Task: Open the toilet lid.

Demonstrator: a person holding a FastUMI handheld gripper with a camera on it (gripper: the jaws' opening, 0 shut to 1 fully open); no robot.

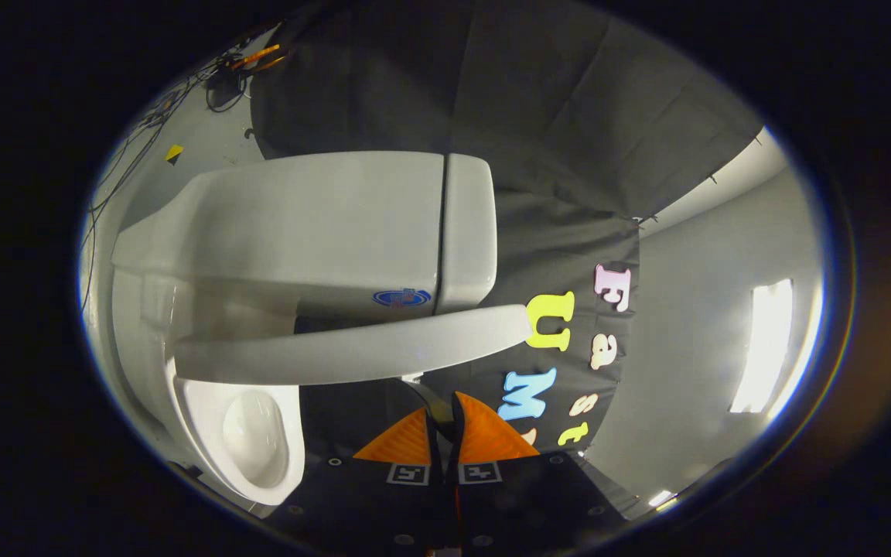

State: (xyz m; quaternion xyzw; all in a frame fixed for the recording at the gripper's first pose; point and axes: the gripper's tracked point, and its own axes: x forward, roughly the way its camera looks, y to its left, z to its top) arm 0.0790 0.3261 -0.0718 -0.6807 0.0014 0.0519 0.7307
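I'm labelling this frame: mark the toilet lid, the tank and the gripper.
toilet lid (353, 352): gripper view, its raised outer face.
tank (322, 224): gripper view, its broad front wall.
gripper (445, 408): gripper view, between its closed fingertips.

Showing white all over the toilet (206, 232), its tank (337, 224) and raised lid (353, 352). Carrying a small blue and red oval logo (401, 297) on the tank. Hanging black as the cloth wall (538, 100). Bearing black-and-white square markers (408, 473) on the gripper (444, 422).
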